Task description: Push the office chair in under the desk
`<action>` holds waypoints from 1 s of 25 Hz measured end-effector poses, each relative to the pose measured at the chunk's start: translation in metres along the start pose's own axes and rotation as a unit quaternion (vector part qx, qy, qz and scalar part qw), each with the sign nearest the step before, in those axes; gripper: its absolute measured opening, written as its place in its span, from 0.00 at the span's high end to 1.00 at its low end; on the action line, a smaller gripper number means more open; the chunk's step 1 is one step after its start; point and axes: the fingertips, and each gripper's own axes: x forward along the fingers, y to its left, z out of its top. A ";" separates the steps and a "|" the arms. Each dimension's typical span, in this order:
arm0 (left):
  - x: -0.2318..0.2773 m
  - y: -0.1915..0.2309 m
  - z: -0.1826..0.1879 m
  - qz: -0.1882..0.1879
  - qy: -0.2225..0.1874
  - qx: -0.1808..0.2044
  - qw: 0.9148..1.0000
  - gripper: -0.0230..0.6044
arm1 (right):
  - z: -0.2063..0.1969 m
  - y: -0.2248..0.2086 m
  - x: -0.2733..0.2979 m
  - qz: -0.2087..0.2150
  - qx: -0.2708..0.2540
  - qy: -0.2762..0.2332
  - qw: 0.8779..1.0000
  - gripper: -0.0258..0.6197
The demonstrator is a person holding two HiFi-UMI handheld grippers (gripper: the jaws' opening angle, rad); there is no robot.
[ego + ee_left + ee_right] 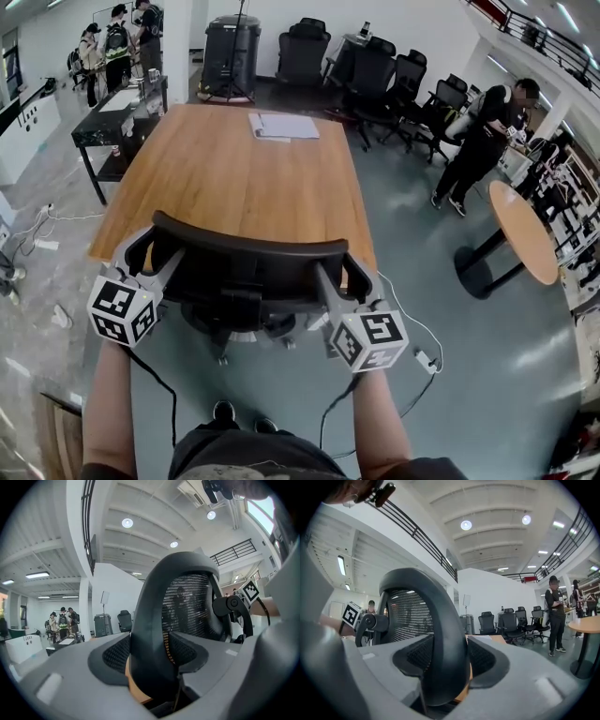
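Jaws wide: left hand-held gripper (167, 270) clamps chair (251, 251) back's left edge, right hand-held gripper (330, 281) its right edge. Back beside desk (225, 178) edge.

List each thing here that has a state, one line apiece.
wooden desk: standing, top mostly bare
papers: lying flat at the wooden desk's far end
office chair: upright, backrest at the wooden desk's near edge, seat not yet under it
left tongs: shut on the office chair's backrest rim
right tongs: shut on the backrest rim's other side
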 end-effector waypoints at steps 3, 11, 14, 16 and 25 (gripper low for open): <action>0.003 0.000 -0.003 -0.003 0.002 0.000 1.000 0.52 | -0.003 -0.001 0.000 -0.007 -0.002 -0.001 1.000 0.63; 0.002 0.001 0.000 -0.008 -0.007 0.005 1.000 0.52 | -0.001 0.000 -0.001 -0.015 -0.006 -0.004 1.000 0.63; -0.001 0.000 0.001 -0.001 -0.017 0.011 1.000 0.52 | -0.001 -0.001 -0.002 -0.019 -0.010 -0.008 1.000 0.63; -0.005 0.000 0.000 0.010 -0.024 0.010 1.000 0.52 | -0.002 0.000 -0.002 -0.019 -0.012 -0.012 1.000 0.63; -0.019 -0.009 0.019 0.037 -0.052 0.026 0.998 0.36 | -0.009 0.000 -0.012 0.000 -0.045 0.015 0.999 0.56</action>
